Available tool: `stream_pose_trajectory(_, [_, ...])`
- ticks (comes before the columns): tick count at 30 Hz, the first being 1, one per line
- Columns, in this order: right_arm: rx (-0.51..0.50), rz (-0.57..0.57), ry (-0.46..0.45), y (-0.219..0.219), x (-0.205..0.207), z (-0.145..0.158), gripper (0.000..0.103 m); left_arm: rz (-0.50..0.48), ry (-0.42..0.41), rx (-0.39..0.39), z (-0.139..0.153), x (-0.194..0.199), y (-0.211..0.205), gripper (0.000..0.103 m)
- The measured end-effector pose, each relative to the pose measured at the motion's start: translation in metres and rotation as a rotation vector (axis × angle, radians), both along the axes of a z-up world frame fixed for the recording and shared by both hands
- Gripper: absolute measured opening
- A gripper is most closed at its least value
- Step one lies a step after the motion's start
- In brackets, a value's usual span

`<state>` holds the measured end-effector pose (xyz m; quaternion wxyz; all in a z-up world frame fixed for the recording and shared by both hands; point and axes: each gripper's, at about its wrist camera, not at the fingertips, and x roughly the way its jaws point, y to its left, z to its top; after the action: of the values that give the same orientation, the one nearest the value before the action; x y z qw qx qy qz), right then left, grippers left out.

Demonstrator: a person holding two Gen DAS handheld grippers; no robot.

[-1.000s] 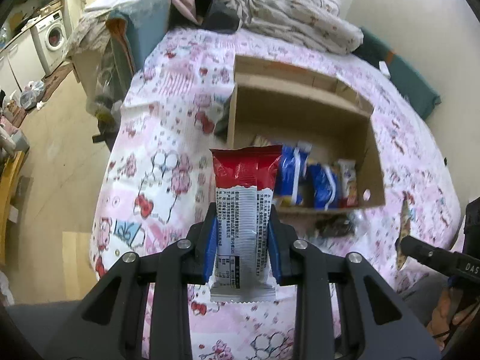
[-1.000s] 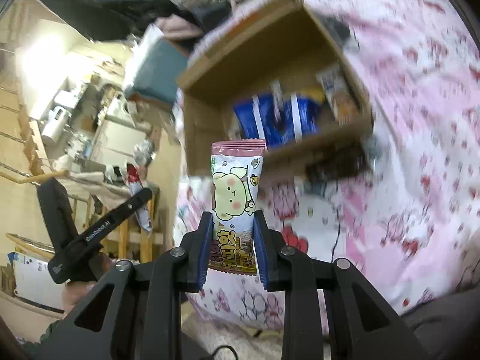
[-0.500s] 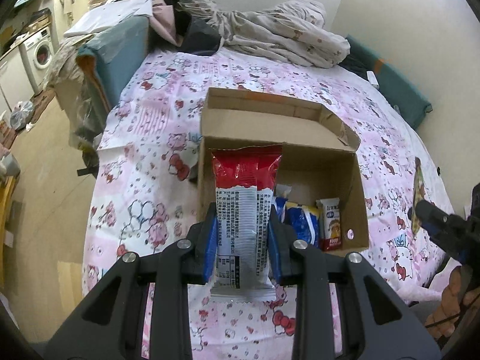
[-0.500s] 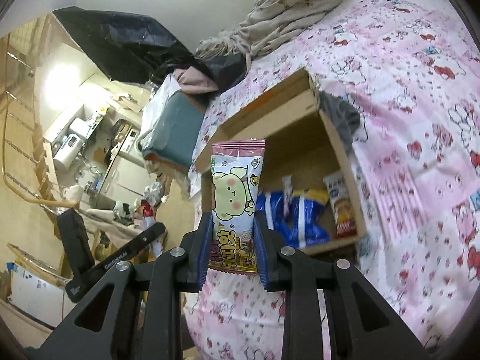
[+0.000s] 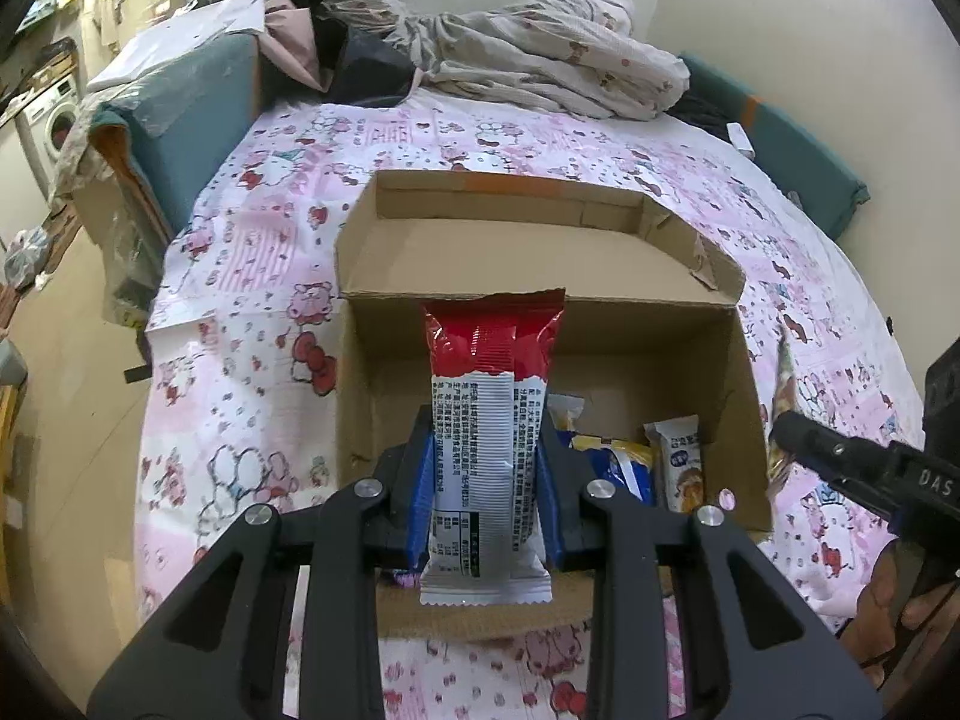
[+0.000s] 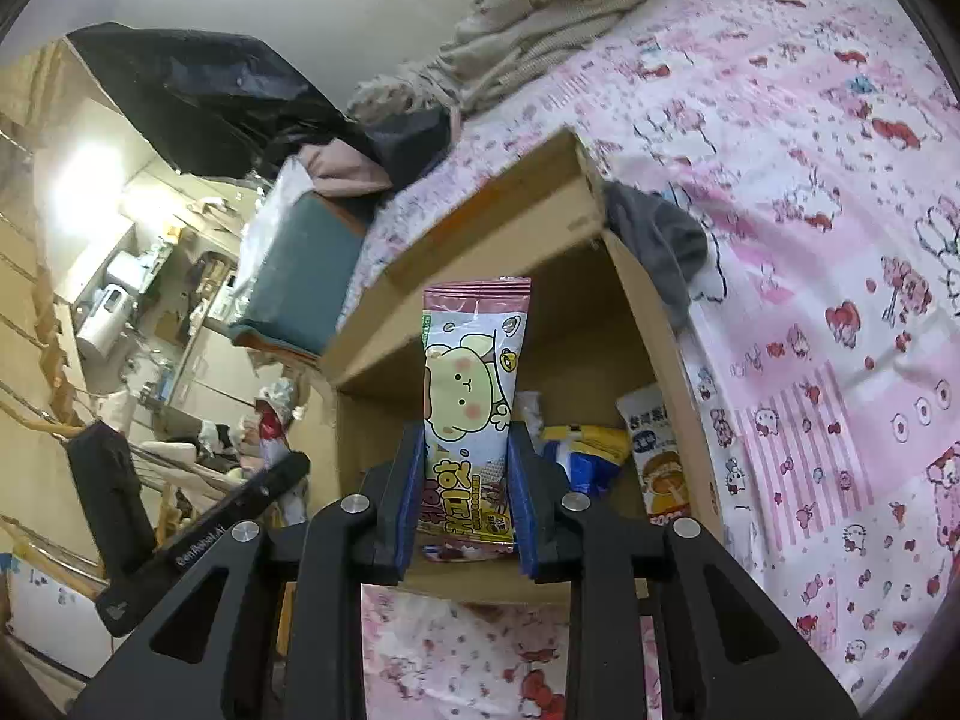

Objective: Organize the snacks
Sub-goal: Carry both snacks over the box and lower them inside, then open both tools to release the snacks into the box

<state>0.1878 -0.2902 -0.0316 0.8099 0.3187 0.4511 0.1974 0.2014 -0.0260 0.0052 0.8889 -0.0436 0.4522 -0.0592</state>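
Observation:
My left gripper (image 5: 485,450) is shut on a red and white snack packet (image 5: 487,420) that stands upright between the blue pads, over the near wall of an open cardboard box (image 5: 540,252) on the bed. Inside the box lie blue and yellow packets (image 5: 618,462) and a white packet (image 5: 681,462). My right gripper (image 6: 461,456) is shut on a pink cartoon-bear snack packet (image 6: 471,396), held upright above the same cardboard box (image 6: 642,324), where blue and yellow packets (image 6: 585,456) and a white packet (image 6: 657,456) lie.
The box rests on a pink cartoon-print bedsheet (image 5: 240,312). Crumpled bedding (image 5: 540,60) is piled at the head of the bed. A teal cushion (image 5: 180,96) lies at the left edge, with the floor beyond. A grey cloth (image 6: 660,246) lies beside the box.
Both grippers have moved closer to the box, each keeping its packet. The box now sits larger and nearer in both views, directly below the held packets.

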Motion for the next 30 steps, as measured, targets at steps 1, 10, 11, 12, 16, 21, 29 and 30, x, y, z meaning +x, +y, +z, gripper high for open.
stream_pose_trajectory(1, [-0.013, 0.003, 0.014, 0.003, 0.002, -0.004, 0.028, -0.003, -0.001, 0.003, -0.005, 0.002, -0.001, 0.025])
stream_pose_trajectory(10, [-0.090, 0.060, 0.062, 0.023, 0.014, -0.024, 0.028, -0.015, 0.012, -0.025, -0.026, 0.010, -0.001, 0.026])
stream_pose_trajectory(11, [-0.094, 0.063, 0.066, 0.025, 0.015, -0.025, 0.028, -0.017, 0.015, -0.025, -0.028, 0.010, -0.001, 0.026])
stream_pose_trajectory(12, [-0.096, 0.064, 0.069, 0.025, 0.015, -0.026, 0.028, -0.017, 0.019, -0.025, -0.029, 0.010, -0.001, 0.026])
stream_pose_trajectory(16, [-0.100, 0.075, 0.090, 0.029, 0.016, -0.031, 0.028, -0.005, 0.037, -0.033, -0.034, 0.011, 0.001, 0.026])
stream_pose_trajectory(21, [-0.107, 0.083, 0.113, 0.031, 0.018, -0.035, 0.029, 0.002, 0.041, -0.038, -0.035, 0.010, 0.001, 0.026])
stream_pose_trajectory(29, [-0.098, 0.085, 0.112, 0.033, 0.019, -0.035, 0.031, -0.009, 0.044, -0.033, -0.036, 0.009, -0.002, 0.030])
stream_pose_trajectory(30, [-0.091, 0.086, 0.108, 0.033, 0.020, -0.035, 0.031, -0.012, 0.041, -0.032, -0.036, 0.008, -0.003, 0.032])
